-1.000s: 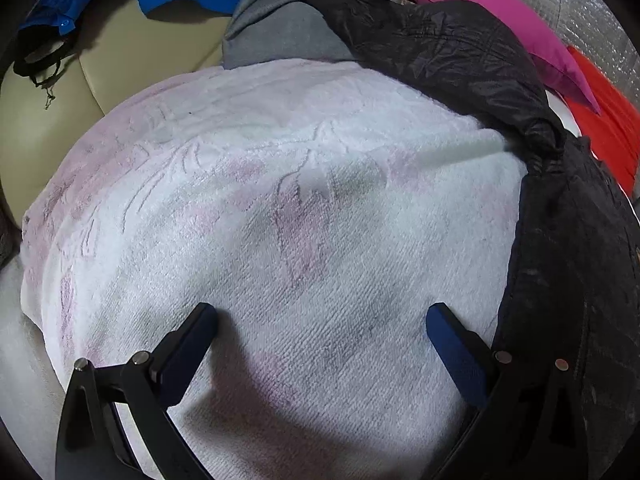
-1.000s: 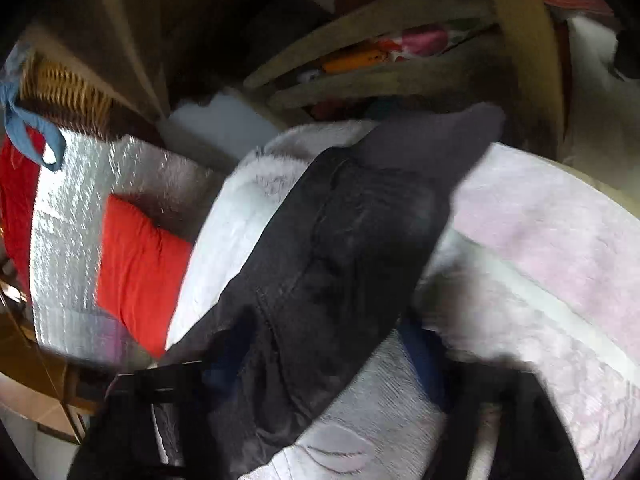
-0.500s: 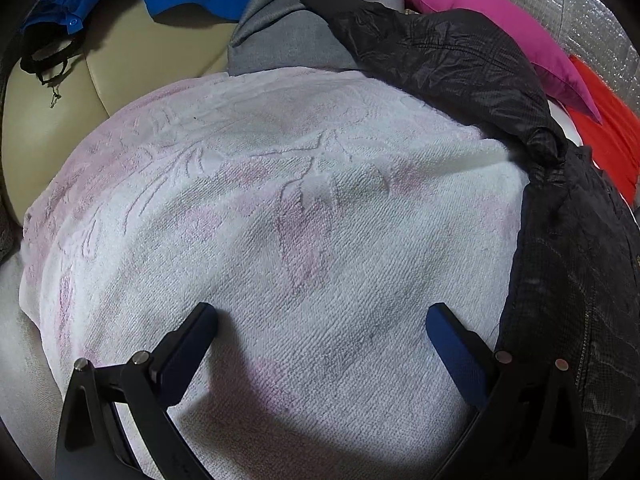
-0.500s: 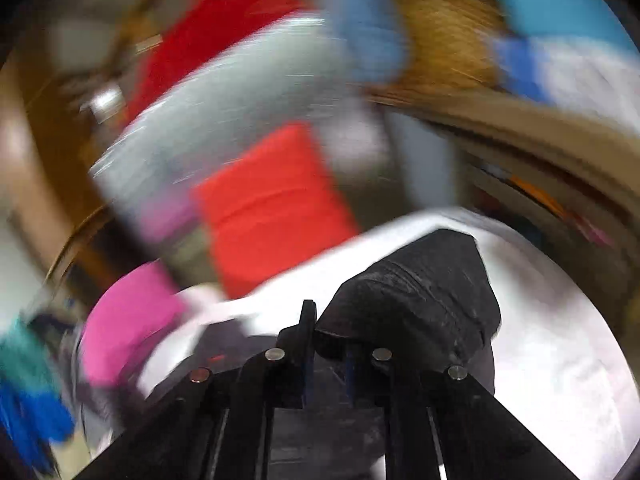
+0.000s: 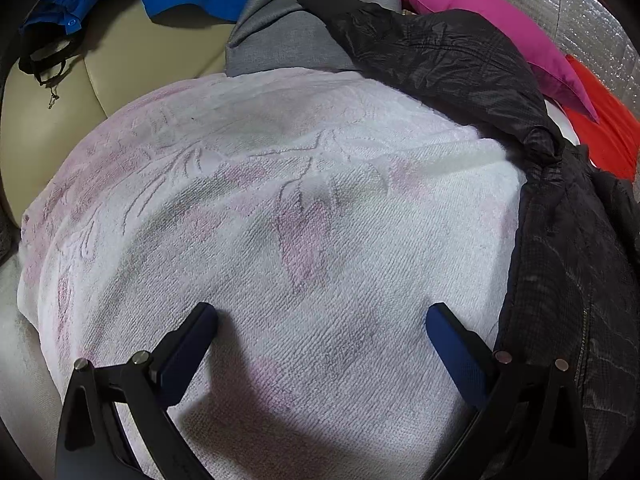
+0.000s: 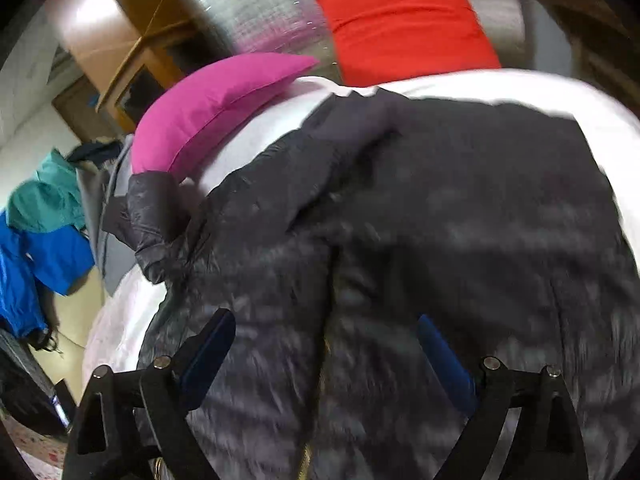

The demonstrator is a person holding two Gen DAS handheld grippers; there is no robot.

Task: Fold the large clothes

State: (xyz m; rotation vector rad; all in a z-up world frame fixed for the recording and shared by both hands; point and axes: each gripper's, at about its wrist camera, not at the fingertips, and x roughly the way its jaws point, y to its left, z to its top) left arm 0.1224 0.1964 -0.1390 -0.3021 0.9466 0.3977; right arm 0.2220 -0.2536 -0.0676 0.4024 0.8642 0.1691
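My right claw (image 6: 324,344) is at the bottom of the frame, jaws opening with nothing pinched, right over the black jacket (image 6: 440,220) filling mid-frame. Left claw (image 5: 320,324) is spread wide over the white towel (image 5: 280,200). Pink pillow (image 6: 216,108) sits upper left.

Half a second ago our right tongs (image 6: 324,350) were pinched shut on a fold of the black jacket (image 6: 440,220); now we see their jaws opening wide with nothing clamped, and the jacket lies spread beneath and ahead of them, after a fast swing across.
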